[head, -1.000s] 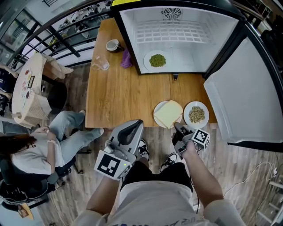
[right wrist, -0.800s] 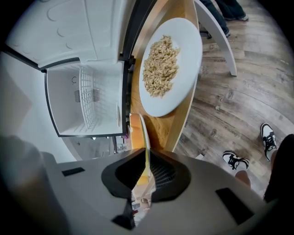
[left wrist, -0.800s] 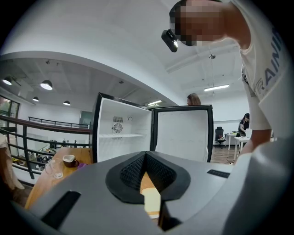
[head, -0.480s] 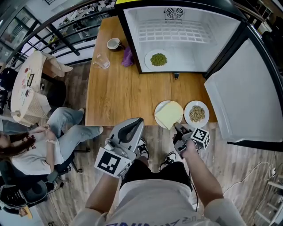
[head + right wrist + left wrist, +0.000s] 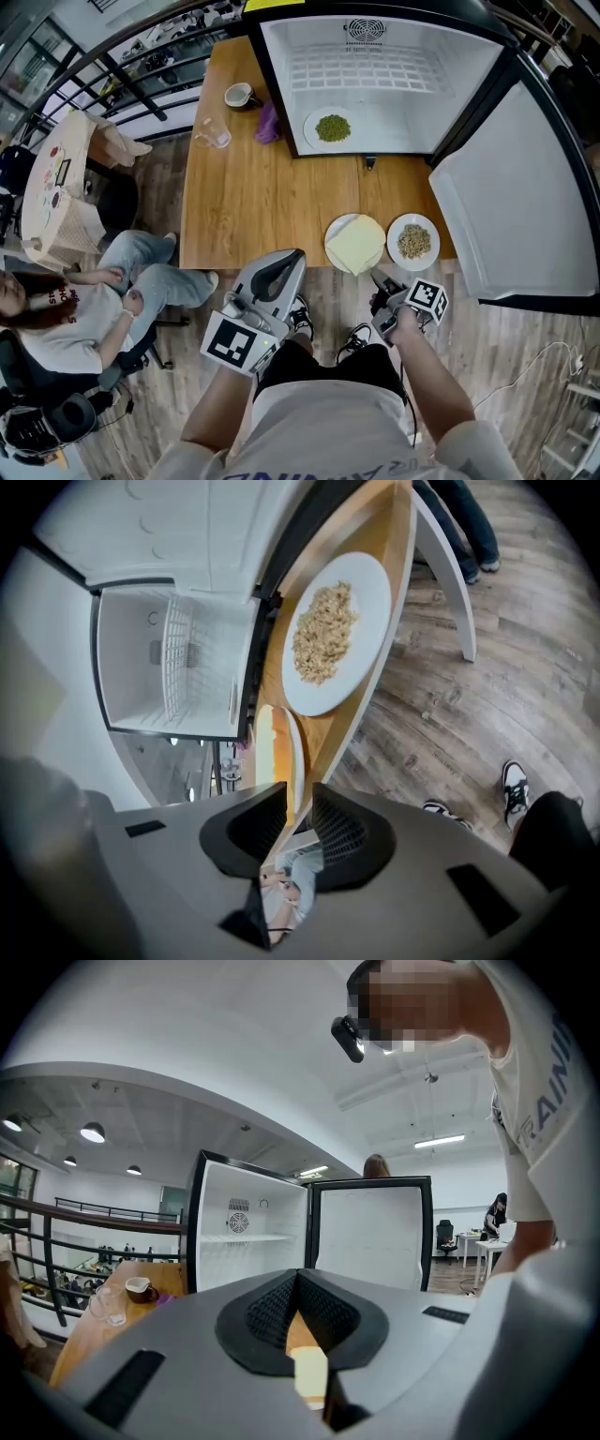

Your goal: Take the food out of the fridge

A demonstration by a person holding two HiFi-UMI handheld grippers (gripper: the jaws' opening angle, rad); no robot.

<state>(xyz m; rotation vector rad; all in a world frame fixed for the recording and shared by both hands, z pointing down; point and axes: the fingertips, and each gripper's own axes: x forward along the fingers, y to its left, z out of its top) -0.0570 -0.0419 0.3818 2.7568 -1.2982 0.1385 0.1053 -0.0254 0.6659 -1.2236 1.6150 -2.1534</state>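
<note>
The open fridge (image 5: 375, 56) stands at the table's far end, and a white plate of green food (image 5: 333, 128) lies on its floor. Two plates sit at the wooden table's (image 5: 253, 197) front edge: yellow slices (image 5: 355, 243) and pale grains (image 5: 413, 241). My right gripper (image 5: 378, 278) hovers just off that edge, below the yellow-slice plate (image 5: 281, 752). Its jaws have just been opening and nothing lies between its pads (image 5: 339, 829). The grain plate (image 5: 333, 635) shows ahead of it. My left gripper (image 5: 292, 259) is held near the table's front edge, shut and empty, pointing at the fridge (image 5: 248, 1232).
A cup (image 5: 240, 95), a glass (image 5: 213, 134) and a purple cloth (image 5: 268, 125) lie at the table's far left. The fridge door (image 5: 506, 197) swings out on the right. A person (image 5: 84, 309) sits left of the table, near a round table (image 5: 61, 187) and railing.
The right gripper's jaws have parted and it has drawn back slightly from the rim of the yellow-slice plate. The left gripper has kept still. The seated person has shifted.
</note>
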